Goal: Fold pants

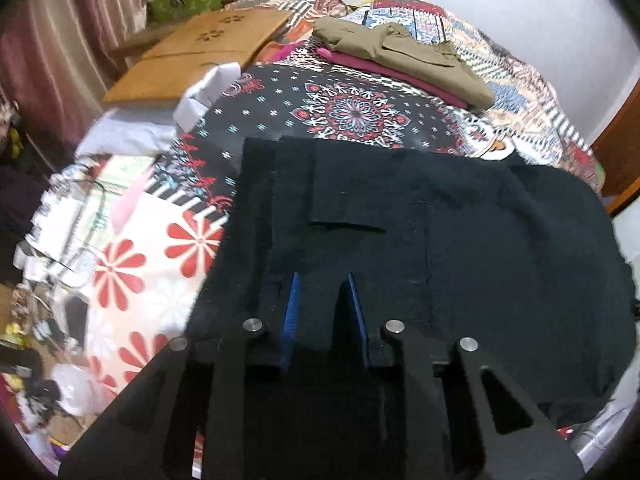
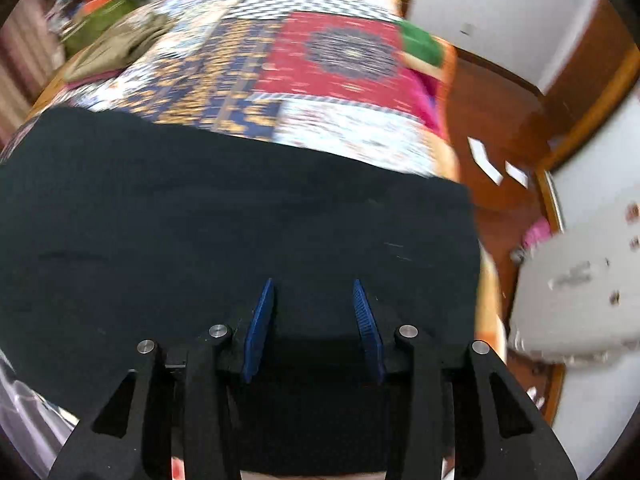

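Note:
The black pants (image 1: 480, 240) lie spread flat across the near part of the patchwork bed cover (image 1: 348, 112), with a pocket flap showing near the middle. My left gripper (image 1: 323, 280) points down at their near edge. Its blue pads stand close together with a ridge of black cloth pinched between them. In the right wrist view the same pants (image 2: 200, 208) fill the lower half, their right edge reaching the side of the bed. My right gripper (image 2: 313, 282) hovers over them, its pads apart with nothing gripped. That view is blurred.
A folded olive garment on a maroon one (image 1: 404, 56) sits at the far side of the bed. A brown board (image 1: 200, 52) and white cloth (image 1: 208, 92) lie at the far left. Clutter covers the floor (image 1: 48, 320) on the left. A wooden frame (image 2: 500, 120) and a grey-white object (image 2: 580, 292) are on the right.

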Demonstrator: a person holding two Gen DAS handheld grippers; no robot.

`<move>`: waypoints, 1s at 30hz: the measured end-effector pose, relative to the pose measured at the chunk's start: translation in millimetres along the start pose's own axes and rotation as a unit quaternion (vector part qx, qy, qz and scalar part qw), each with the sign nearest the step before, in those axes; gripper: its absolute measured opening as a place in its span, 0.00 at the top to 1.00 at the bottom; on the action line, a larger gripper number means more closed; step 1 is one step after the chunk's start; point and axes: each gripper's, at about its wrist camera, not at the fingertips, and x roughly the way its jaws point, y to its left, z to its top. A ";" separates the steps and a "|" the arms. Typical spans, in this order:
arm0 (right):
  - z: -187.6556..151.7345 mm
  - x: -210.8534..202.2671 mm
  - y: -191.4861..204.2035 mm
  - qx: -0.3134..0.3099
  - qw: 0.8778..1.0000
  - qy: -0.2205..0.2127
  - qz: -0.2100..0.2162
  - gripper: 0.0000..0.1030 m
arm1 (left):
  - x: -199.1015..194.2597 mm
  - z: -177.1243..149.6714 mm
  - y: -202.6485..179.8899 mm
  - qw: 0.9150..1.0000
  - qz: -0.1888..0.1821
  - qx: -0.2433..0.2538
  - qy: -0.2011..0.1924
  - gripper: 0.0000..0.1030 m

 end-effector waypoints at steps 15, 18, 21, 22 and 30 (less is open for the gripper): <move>31.4 -83.3 135.4 -0.151 0.974 -0.082 0.146 0.64 | -66.2 -7.8 -55.2 0.994 -0.085 0.056 -0.036 0.61; 36.4 -82.3 177.5 -0.199 0.959 -0.074 0.188 0.64 | -77.3 -17.0 -81.6 0.988 -0.123 0.089 -0.035 0.55; 32.8 -73.8 215.3 -0.245 0.944 -0.057 0.212 0.64 | -79.0 -28.2 -105.4 0.982 -0.139 0.124 -0.032 0.49; 29.7 -70.1 224.6 -0.260 0.940 -0.049 0.217 0.64 | -77.4 -31.9 -110.6 0.981 -0.141 0.132 -0.028 0.47; 6.8 -45.8 233.7 -0.305 0.928 -0.016 0.216 0.62 | -47.9 -63.4 -111.9 0.977 -0.147 0.152 0.030 0.44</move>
